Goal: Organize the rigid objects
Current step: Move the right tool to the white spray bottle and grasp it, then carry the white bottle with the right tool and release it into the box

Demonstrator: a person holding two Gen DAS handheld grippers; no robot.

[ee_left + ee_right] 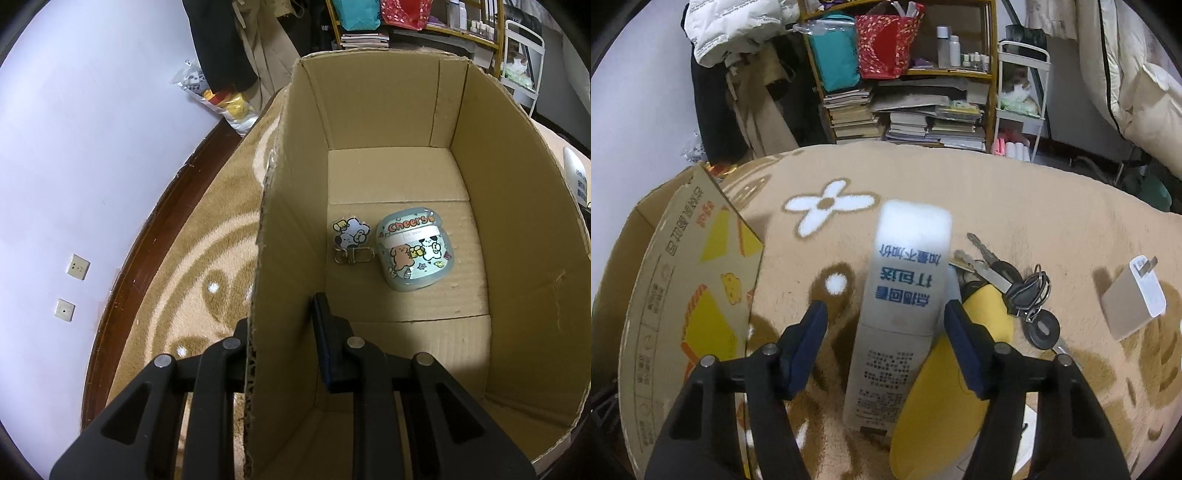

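A white carton (905, 280) with blue print lies on the beige carpet between the fingers of my right gripper (886, 325), which is open around it without touching. A yellow object (960, 369) lies partly under the carton's right side. My left gripper (284, 332) is open astride the left wall of the cardboard box (517, 221): one finger is inside and the other is outside, half hidden by the wall. Inside the box lie a pale blue cartoon "Cheers" case (413, 254) and a cartoon charm with a metal clasp (349, 236).
A bunch of keys (1015, 284) and a white plug charger (1134, 299) lie on the carpet right of the carton. The cardboard box (683, 295) stands at the left. A bookshelf (905, 110) with stacked books and a white wall with sockets (77, 266) are behind.
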